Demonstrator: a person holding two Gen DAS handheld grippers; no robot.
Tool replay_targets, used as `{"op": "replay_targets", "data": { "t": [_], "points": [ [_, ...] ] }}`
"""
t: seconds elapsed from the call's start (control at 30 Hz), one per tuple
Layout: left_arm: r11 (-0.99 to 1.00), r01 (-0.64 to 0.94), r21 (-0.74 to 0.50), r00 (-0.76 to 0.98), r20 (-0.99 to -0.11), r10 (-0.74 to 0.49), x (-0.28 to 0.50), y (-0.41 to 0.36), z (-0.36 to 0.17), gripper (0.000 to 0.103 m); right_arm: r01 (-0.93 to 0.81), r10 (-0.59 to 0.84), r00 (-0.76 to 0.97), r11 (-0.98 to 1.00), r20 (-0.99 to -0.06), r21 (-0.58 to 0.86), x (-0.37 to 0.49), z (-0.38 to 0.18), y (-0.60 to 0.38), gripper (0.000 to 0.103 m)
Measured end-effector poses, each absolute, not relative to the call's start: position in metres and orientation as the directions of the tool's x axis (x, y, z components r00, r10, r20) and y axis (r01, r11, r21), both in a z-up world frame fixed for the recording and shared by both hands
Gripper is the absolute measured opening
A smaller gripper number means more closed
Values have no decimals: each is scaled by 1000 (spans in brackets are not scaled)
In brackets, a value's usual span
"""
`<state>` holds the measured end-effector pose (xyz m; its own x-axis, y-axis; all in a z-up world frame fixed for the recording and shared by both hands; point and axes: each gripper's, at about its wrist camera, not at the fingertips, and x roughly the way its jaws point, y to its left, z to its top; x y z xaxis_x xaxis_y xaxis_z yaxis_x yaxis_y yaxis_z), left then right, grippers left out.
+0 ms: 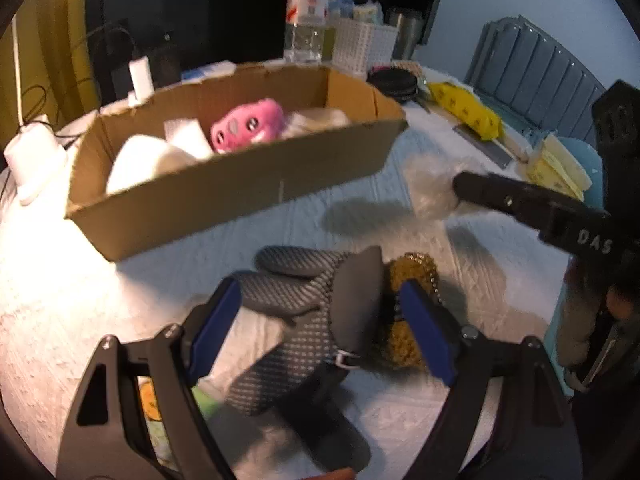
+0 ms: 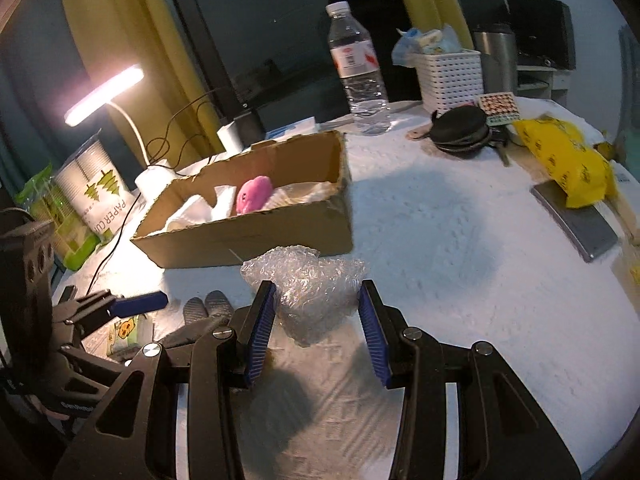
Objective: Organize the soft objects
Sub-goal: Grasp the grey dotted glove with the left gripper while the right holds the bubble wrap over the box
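between the spread blue pads of the right tool (image 2: pixel 316 330) sits a wad of bubble wrap (image 2: pixel 308 290), not yet pinched, just in front of the cardboard box (image 2: pixel 256 236) near the table's far left. the left tool (image 1: pixel 320 320), also open, straddles a grey glove (image 1: pixel 296 312) beside a gold scourer (image 1: pixel 412 312). judging by this, both are at the grasp step: close, lift, carry to the box beside the pink plush (image 2: pixel 254 196).

water bottle (image 2: pixel 358 68), white basket (image 2: pixel 452 76), lit lamp (image 2: pixel 105 94), yellow bag (image 2: pixel 568 160)

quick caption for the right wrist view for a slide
Open right gripper straddling crumpled bubble wrap on the table, in front of a cardboard box holding a pink plush toy.
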<state>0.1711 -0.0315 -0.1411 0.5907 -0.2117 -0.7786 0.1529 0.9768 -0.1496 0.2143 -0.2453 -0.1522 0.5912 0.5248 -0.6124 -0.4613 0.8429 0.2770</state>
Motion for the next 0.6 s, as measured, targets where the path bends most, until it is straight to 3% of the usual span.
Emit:
{"op": "replay_targets", "data": {
  "t": [0.17,0.23,0.37,0.5,0.6],
  "points": [
    [966,173,-191,574,-778,-256,172,-34,-146,78,-445,522,600,847,-606,289,214,-153,-259,45],
    [961,187,-205,569,-775,-276,172,-35,-145,60,-438,521,604,849,-604,294,215,-154,-263,45],
    [957,207,-203,568,-771,-287,172,-38,-142,37,-433,522,608,849,-598,302,215,-153,-268,45],
    [958,211,-196,577,-766,-284,169,-37,-139,28,-437,525,610,848,-593,301,215,-150,-267,45],
    [957,209,-201,594,-752,-287,167,-34,-133,27,-440,525,611,847,-592,298,213,-148,-266,45]
  ]
}}
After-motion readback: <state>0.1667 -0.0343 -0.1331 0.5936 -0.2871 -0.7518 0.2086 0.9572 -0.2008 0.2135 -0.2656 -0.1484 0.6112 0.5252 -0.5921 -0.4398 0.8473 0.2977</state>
